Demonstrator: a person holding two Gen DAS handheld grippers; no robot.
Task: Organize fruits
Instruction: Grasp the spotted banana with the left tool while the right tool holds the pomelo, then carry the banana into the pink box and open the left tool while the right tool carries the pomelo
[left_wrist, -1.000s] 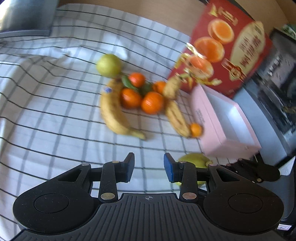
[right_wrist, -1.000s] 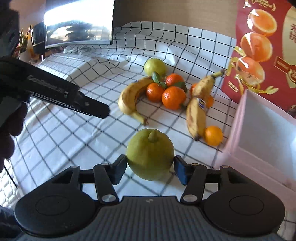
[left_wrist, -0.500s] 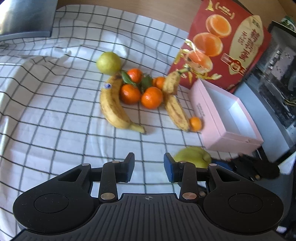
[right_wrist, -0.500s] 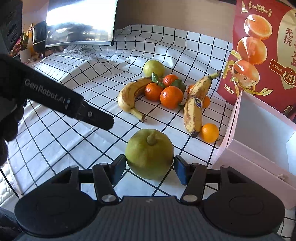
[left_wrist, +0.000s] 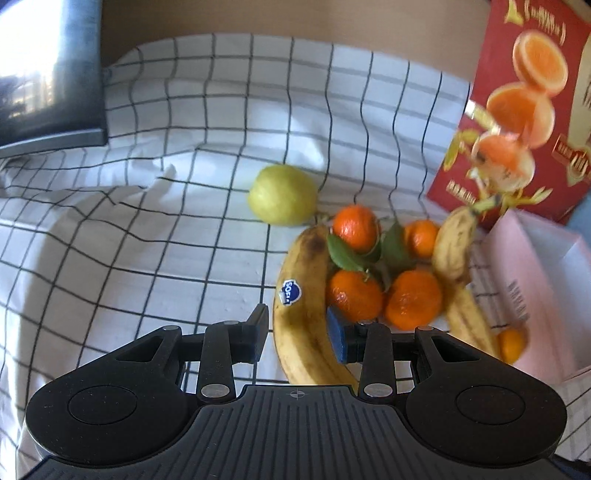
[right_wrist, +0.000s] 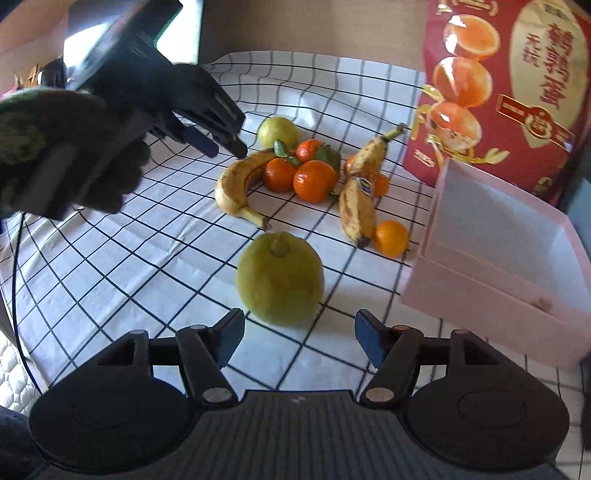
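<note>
The right gripper has just been opening; its fingers now stand wide and clear of the green pear, which rests on the checked cloth just beyond them, touched by neither pad. The pink box sits open near the cloth's right edge. The left gripper has narrow fingers with the sticker-marked banana seen between them; I cannot tell whether the pads touch it. In the right wrist view that gripper hovers above this banana's far end. Beside it lie 4 tangerines, a second banana, a 5th tangerine and another pear toward the far edge.
</note>
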